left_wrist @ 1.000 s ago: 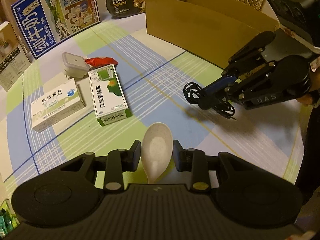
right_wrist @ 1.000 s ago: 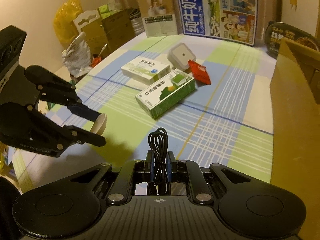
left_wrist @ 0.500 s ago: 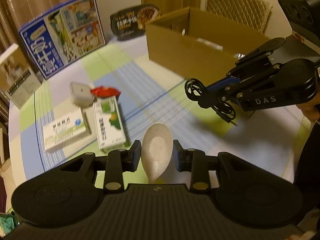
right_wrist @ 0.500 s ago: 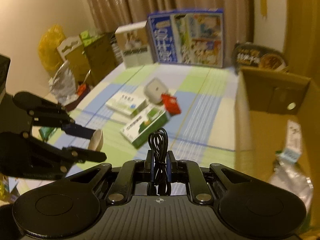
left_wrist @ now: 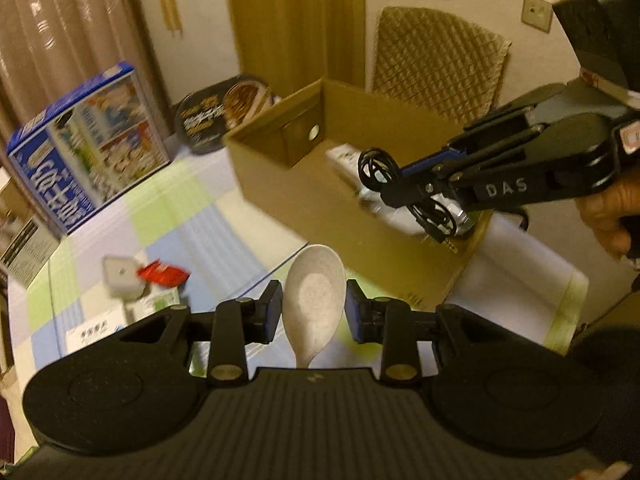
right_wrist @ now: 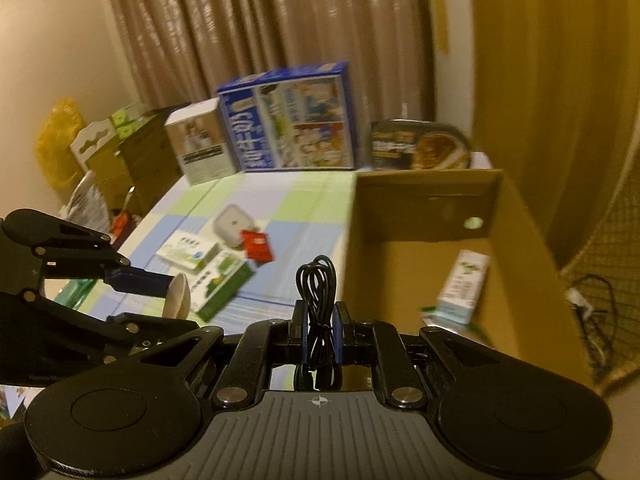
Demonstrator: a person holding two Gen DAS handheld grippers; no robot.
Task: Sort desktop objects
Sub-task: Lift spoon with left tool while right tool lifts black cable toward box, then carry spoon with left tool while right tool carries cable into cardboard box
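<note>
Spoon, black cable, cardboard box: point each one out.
spoon [left_wrist: 316, 296], left wrist view, middle of its bowl.
black cable [right_wrist: 318, 286], right wrist view, coiled loops above the pads.
cardboard box [right_wrist: 424, 208], right wrist view, inner far wall.

The speckled off-white plastic spoon [left_wrist: 315, 300] sits pale against the tabletop's checked cloth [left_wrist: 192, 216] of light green, light blue and white squares crossed by thin blue lines. The coiled thin cable [right_wrist: 318, 300] is black. The open cardboard box [left_wrist: 320, 196] is plain brown. A small crinkled packet [right_wrist: 257, 245] is bright red, beside a rounded square white container [right_wrist: 232, 226]. One flat carton [right_wrist: 222, 286] is green and white. The tall upright milk carton [right_wrist: 292, 118] is deep blue with white lettering and coloured pictures. Beige curtains [right_wrist: 260, 24] hang behind.
</note>
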